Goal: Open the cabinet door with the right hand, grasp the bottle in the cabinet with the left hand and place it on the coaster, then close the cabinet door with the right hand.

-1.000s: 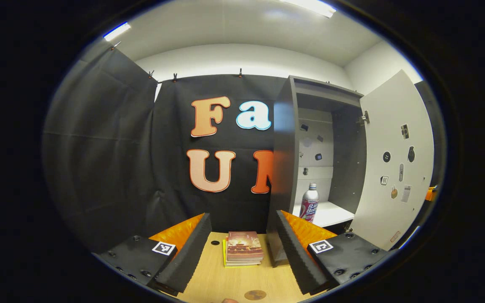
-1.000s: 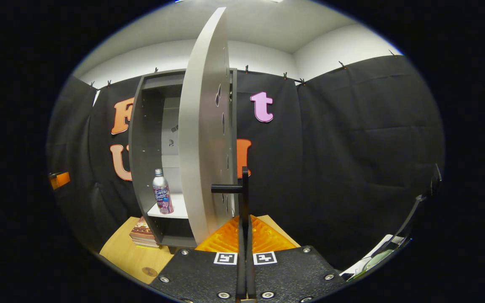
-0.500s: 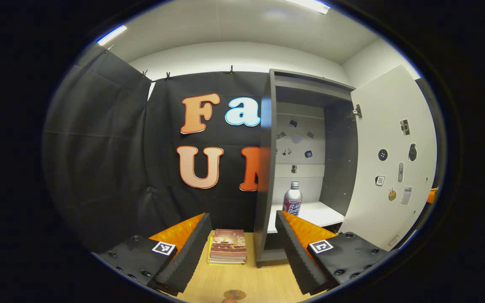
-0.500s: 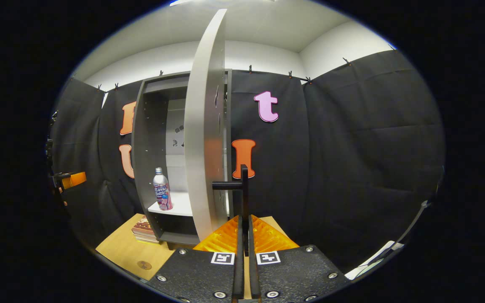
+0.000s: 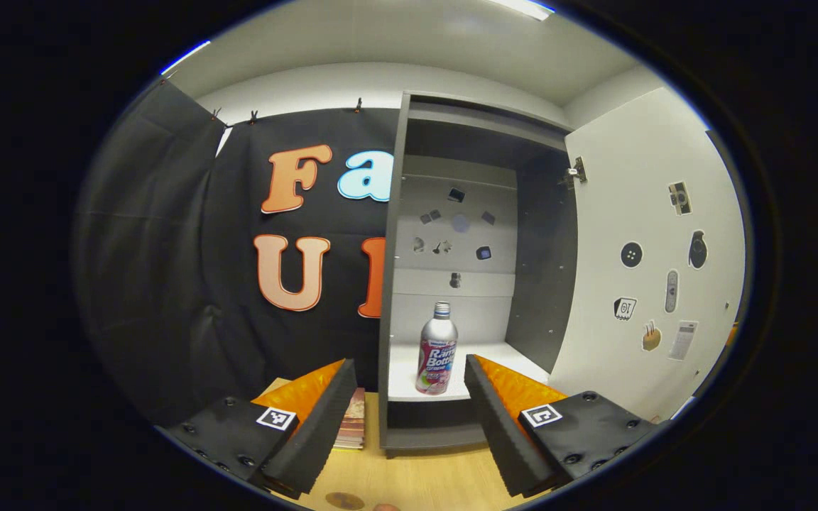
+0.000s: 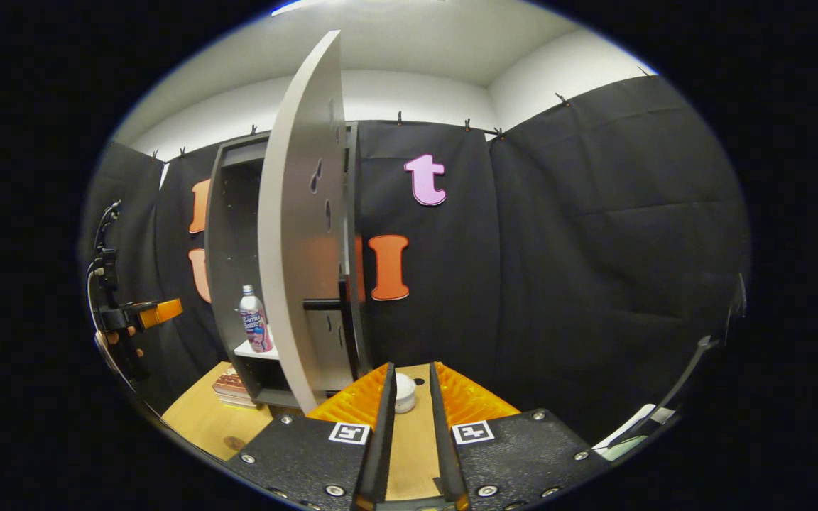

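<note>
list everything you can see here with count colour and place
cabinet: 1, grey, standing on the table
cabinet door: 1, pale grey with stickers, swung open
door handle: 1, black, on the door
bottle: 1, silver with pink label, on the white shelf
books: small stack, reddish, beside the cabinet
coaster: 1, brown, on the table
white object: 1, on the table
table: 1, light wood
left tongs: open, facing the bottle
right tongs: slightly open, holding nothing
</note>
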A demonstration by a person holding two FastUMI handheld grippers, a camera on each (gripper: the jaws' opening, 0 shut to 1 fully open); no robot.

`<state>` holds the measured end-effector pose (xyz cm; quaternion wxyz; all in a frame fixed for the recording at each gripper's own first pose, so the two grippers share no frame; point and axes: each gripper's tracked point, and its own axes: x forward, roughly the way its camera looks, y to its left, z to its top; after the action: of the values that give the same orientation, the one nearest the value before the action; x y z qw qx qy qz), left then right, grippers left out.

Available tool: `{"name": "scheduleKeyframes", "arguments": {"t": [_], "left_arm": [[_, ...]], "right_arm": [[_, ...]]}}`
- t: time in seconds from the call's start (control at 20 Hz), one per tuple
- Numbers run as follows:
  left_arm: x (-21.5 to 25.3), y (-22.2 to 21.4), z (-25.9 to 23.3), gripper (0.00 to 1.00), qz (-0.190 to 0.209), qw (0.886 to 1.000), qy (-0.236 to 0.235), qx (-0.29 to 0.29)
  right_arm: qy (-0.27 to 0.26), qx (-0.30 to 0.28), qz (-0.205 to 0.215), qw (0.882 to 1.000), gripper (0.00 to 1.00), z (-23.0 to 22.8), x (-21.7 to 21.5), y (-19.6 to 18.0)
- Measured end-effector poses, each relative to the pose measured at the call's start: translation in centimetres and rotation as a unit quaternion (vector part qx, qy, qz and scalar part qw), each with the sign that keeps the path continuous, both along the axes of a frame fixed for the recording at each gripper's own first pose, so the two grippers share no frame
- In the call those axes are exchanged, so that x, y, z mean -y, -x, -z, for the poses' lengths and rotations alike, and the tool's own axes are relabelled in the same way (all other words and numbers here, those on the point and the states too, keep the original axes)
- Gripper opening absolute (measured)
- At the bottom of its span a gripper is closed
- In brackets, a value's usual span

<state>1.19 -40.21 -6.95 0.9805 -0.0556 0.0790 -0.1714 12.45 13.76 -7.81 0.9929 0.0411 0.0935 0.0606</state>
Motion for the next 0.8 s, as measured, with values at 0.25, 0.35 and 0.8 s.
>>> {"name": "scheduleKeyframes", "arguments": {"t": [0.25, 0.35, 0.8], "left_arm": [[4.7, -4.2, 0.7, 0.99, 0.019, 1.0, -0.001, 0.006], [5.6, -6.2, 1.0, 0.99, 0.007, 1.0, -0.015, 0.016], [10.4, -15.1, 4.8, 0.99, 0.0, 0.999, -0.043, 0.003]], "right_arm": [[-0.012, 0.001, 0.031, 0.999, 0.36, 0.0, 0.8, -0.3], [-0.018, 0.003, 0.043, 0.999, 0.45, 0.0, 1.0, -0.5], [-0.008, 0.004, 0.1, 0.995, 0.83, 0.2, 3.3, -1.5]]}}
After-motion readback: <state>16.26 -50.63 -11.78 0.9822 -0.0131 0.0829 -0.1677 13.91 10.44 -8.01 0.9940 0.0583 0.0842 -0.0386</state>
